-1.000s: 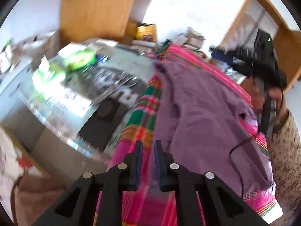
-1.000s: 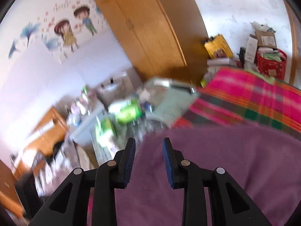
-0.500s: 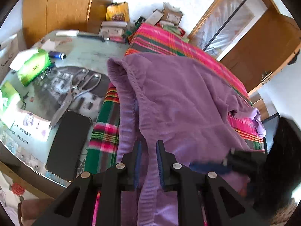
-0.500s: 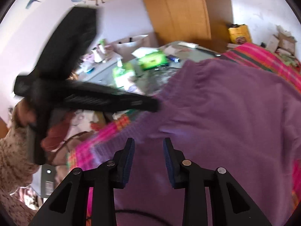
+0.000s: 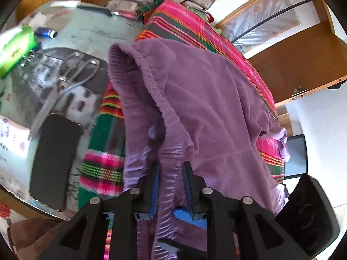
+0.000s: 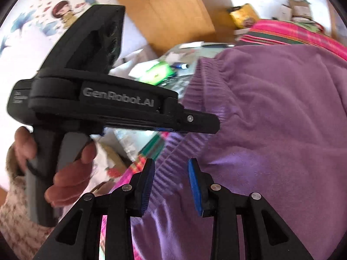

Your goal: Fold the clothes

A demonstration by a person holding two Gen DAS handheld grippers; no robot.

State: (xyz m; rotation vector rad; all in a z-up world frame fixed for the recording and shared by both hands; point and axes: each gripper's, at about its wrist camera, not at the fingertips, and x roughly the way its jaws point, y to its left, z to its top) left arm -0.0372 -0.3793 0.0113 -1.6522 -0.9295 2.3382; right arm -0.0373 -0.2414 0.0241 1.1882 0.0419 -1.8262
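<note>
Our left claw (image 5: pixel 171 174), jaws just opening astride the sweater's (image 5: pixel 216 99) ribbed hem (image 5: pixel 173 169), should bite that rib fully while the open right claw (image 6: pixel 171 173) takes its neighbouring stretch.

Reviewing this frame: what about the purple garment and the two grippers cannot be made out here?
- Purple garment, left wrist view: near hem runs under the left gripper; the pressing of its pads is unclear.
- Same garment, right wrist view: its left part is hidden behind the left gripper's body.
- Right gripper: contact with the ribbed band is blurred.
</note>
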